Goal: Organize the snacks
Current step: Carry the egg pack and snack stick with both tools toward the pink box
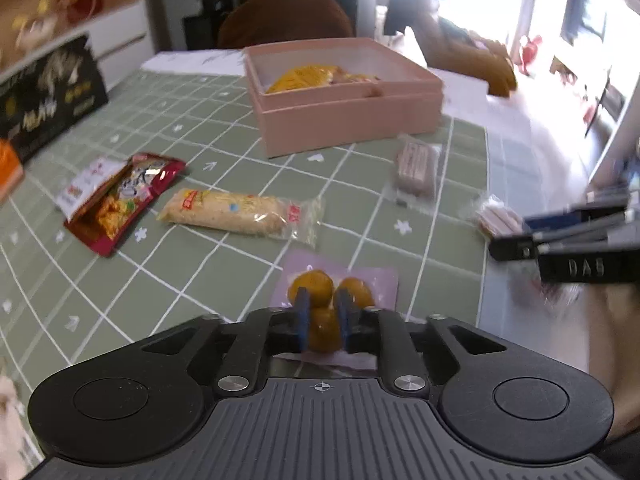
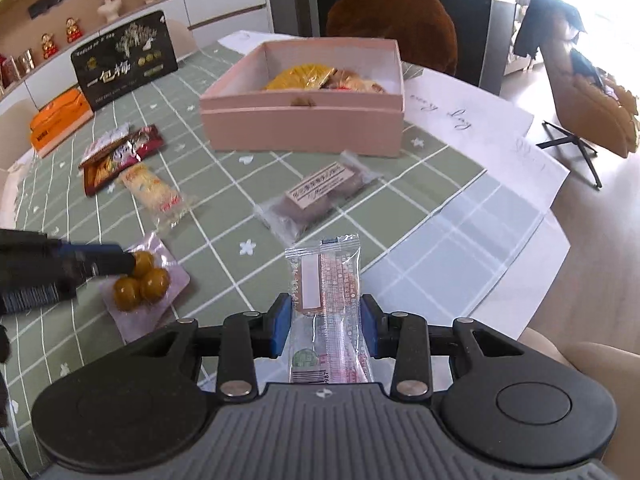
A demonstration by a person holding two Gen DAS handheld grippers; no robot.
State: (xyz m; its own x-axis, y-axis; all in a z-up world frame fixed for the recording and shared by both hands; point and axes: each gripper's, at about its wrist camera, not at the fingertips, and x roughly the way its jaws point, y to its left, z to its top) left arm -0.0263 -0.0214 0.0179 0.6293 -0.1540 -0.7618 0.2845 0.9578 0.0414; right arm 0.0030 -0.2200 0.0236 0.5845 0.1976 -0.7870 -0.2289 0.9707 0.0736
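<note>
Snacks were mostly scattered on the green checked tablecloth [image 2: 224, 216] near the pink box [image 2: 304, 128]. Left gripper [image 1: 322, 322] was clamped on the chestnut pouch [image 1: 340, 292], lumpy and slick, so probably best pinched across a nut. Right gripper [image 2: 326, 326] was closed on the light, crinkly wafer packet [image 2: 326, 280], likely crushable.

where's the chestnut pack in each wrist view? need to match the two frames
Left wrist: chestnut pack bottom centre, pinched in the left tongs.
Right wrist: chestnut pack lower left, left tongs reaching in from the left edge onto it.
Shared landmark: pink box, upper centre in both.
</note>
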